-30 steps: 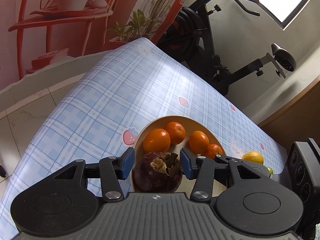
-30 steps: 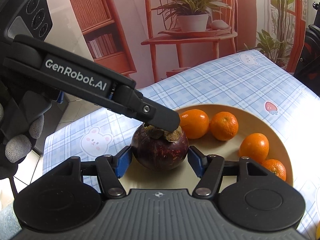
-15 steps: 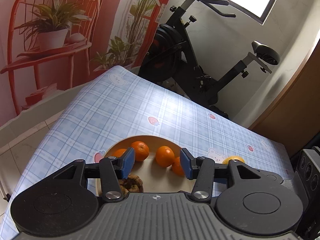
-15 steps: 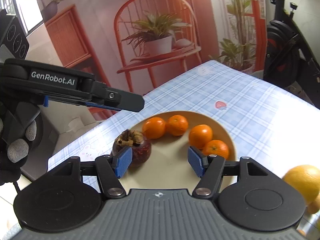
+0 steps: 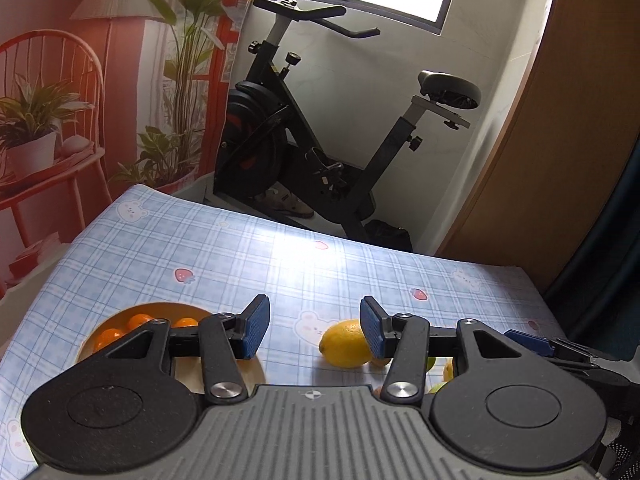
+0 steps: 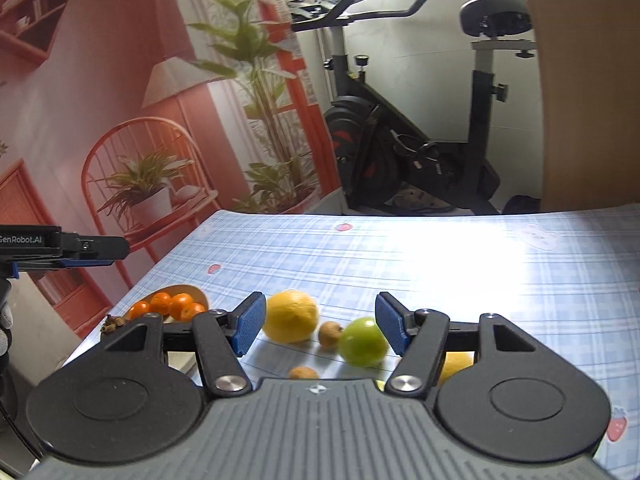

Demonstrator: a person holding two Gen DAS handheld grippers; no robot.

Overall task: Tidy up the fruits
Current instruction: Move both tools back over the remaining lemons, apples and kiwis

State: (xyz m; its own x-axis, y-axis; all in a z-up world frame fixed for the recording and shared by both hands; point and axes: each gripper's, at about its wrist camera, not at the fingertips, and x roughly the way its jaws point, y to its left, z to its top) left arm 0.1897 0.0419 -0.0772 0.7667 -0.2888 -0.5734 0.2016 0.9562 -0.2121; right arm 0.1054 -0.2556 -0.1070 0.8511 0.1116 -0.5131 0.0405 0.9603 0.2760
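Oranges (image 6: 172, 305) fill the plate (image 6: 198, 293) (mangosteen (image 6: 114, 322) at its edge); both grippers gape, empty.

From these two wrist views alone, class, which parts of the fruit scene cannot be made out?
- Plate: left wrist view, near half behind the left gripper.
- Mangosteen: right wrist view, only its stalk clears the right gripper.
- Yellow fruit: right wrist view, mostly behind a finger.
- Green fruit: blurred.
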